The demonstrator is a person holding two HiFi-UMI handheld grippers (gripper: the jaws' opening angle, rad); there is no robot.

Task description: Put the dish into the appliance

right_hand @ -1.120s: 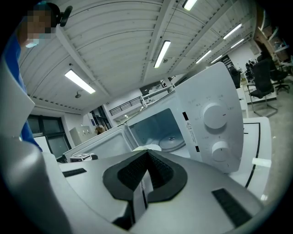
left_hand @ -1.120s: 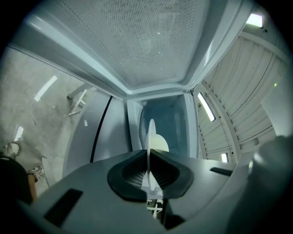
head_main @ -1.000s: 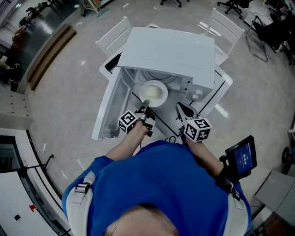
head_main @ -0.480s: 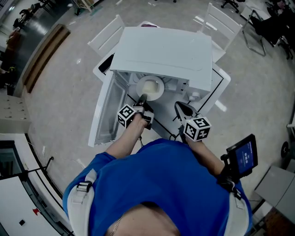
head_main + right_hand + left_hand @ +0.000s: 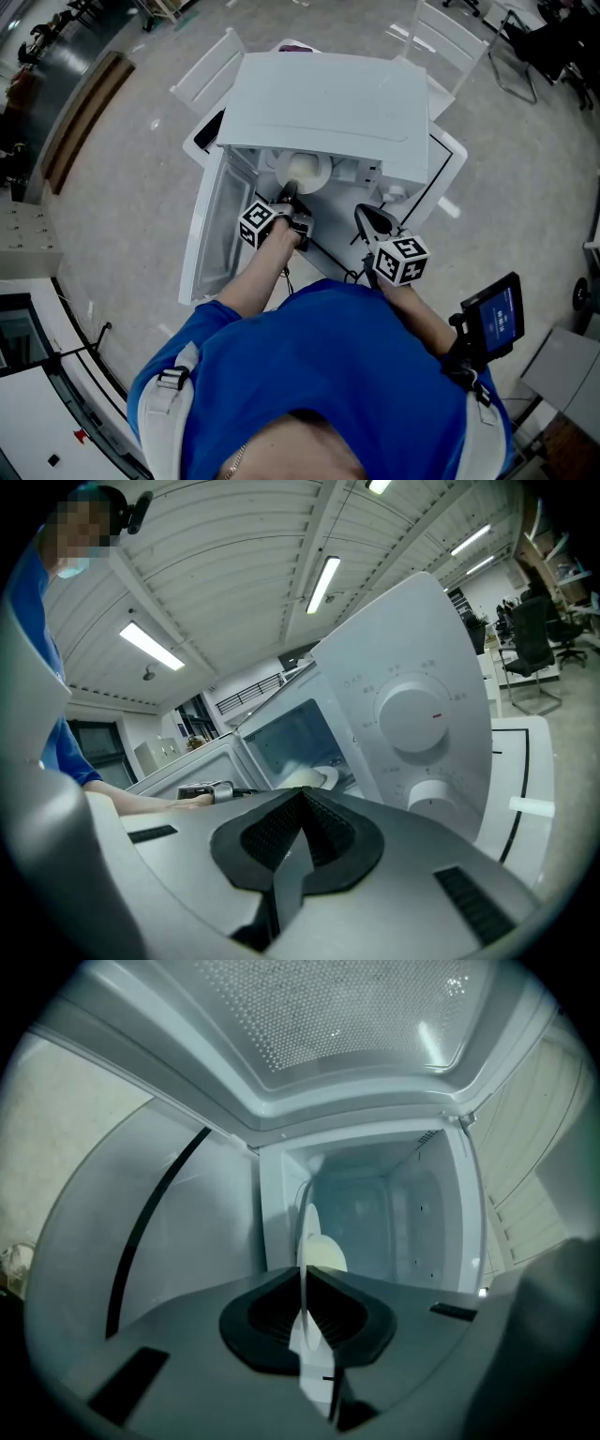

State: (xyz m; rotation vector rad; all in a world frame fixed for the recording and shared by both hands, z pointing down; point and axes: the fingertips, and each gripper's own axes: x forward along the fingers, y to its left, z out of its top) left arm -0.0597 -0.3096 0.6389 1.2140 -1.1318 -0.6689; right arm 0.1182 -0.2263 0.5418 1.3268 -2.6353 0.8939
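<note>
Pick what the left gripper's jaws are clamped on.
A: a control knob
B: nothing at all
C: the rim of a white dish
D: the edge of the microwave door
C: in the left gripper view, the left gripper has its jaws pinched on the thin rim of the white dish, held edge-on at the open microwave.

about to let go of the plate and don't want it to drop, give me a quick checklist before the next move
1. Microwave door open wide: ok.
2. Left gripper shut on the plate rim: ok.
3. Plate past the opening: ok, partly under the top.
4. Plate resting on the floor inside: cannot tell.
5. Right gripper shut, empty, clear of the plate: ok.
</note>
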